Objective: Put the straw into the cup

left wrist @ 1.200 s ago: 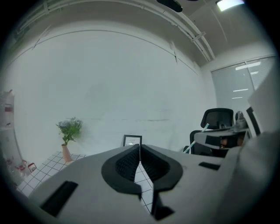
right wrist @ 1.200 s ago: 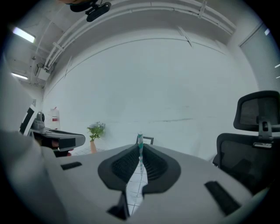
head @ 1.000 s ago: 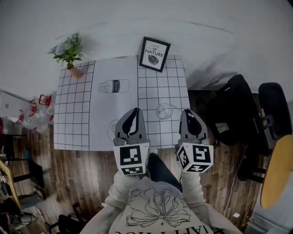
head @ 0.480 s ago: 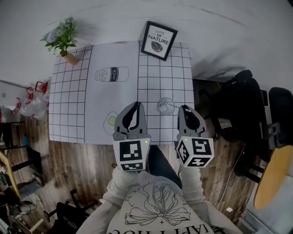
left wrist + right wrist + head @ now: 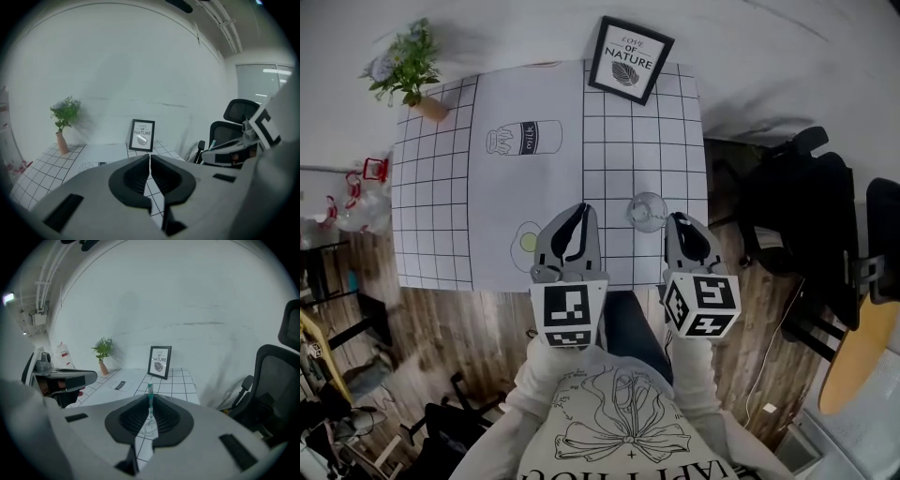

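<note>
A clear glass cup (image 5: pixel 647 211) stands on the grid-patterned table (image 5: pixel 431 187) near its front edge. My right gripper (image 5: pixel 673 218) hovers just right of the cup, shut on a green-and-white striped straw (image 5: pixel 150 399) that stands upright between its jaws. In the right gripper view the cup (image 5: pixel 149 425) shows low down, beyond the jaws. My left gripper (image 5: pixel 582 208) is left of the cup, over the front of the table, shut with nothing in it (image 5: pixel 149 157). From the left gripper view, the straw's teal tip (image 5: pixel 212 144) shows on the right gripper.
A framed "Nature" print (image 5: pixel 630 59) leans at the table's far edge and a potted plant (image 5: pixel 408 70) stands at the far left corner. Milk-bottle (image 5: pixel 523 139) and egg (image 5: pixel 526 242) drawings mark the cloth. Black office chairs (image 5: pixel 806 216) stand on the right, over wooden floor (image 5: pixel 441 328).
The head view has shifted, so the table sits higher and further left in frame. Both grippers keep nearly the same places beside the cup, the right one still holding the straw.
</note>
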Action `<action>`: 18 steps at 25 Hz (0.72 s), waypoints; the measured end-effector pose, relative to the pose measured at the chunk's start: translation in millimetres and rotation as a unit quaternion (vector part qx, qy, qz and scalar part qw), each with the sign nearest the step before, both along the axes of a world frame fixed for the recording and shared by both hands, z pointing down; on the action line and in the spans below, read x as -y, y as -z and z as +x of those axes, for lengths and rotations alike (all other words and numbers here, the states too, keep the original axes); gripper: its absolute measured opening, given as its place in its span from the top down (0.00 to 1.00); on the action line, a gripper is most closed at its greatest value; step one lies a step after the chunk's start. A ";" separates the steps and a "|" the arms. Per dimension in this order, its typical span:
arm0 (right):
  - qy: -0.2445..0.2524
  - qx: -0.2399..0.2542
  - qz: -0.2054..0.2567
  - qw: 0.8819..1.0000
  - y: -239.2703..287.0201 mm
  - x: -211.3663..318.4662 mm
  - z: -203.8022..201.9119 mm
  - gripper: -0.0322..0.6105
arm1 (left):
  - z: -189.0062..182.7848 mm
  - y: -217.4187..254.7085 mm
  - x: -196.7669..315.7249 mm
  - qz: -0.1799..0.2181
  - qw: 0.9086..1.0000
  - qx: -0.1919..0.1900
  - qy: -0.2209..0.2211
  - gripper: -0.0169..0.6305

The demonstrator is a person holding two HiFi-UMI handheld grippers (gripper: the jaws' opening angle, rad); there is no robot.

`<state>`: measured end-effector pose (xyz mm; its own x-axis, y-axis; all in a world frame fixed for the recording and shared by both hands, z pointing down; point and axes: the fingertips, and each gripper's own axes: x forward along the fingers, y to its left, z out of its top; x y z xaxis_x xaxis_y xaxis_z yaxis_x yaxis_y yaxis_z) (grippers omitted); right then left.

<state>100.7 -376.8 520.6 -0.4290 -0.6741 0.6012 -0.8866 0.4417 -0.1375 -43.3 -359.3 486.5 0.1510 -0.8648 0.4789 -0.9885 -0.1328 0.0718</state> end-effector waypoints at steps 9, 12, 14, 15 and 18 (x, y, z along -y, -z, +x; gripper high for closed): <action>0.014 -0.016 -0.050 0.999 -23.3 -2.1 -5.2 0.91 | 3.7 -22.7 5.0 -0.023 1.000 -0.008 -0.010 0.96; 0.017 -0.020 -0.048 0.998 -23.5 1.9 -8.0 0.91 | 4.3 -27.0 4.1 -0.028 1.000 -0.011 -0.010 0.96; 0.016 -0.020 -0.044 0.999 -24.2 6.4 -9.4 0.91 | 4.2 -29.1 3.7 -0.030 0.999 -0.012 -0.010 0.96; 0.015 -0.019 -0.041 0.999 -24.7 9.0 -10.0 0.91 | 3.8 -29.9 3.6 -0.031 0.999 -0.012 -0.009 0.96; 0.012 -0.017 -0.032 0.999 -25.6 17.2 -13.3 0.91 | 0.8 -31.9 3.1 -0.032 0.999 -0.012 -0.006 0.96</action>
<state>87.4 -394.0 546.2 -0.4239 -0.6241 0.6564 -0.8802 0.4545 -0.1363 -42.4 -362.5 518.5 0.1726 -0.8304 0.5297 -0.9849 -0.1381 0.1044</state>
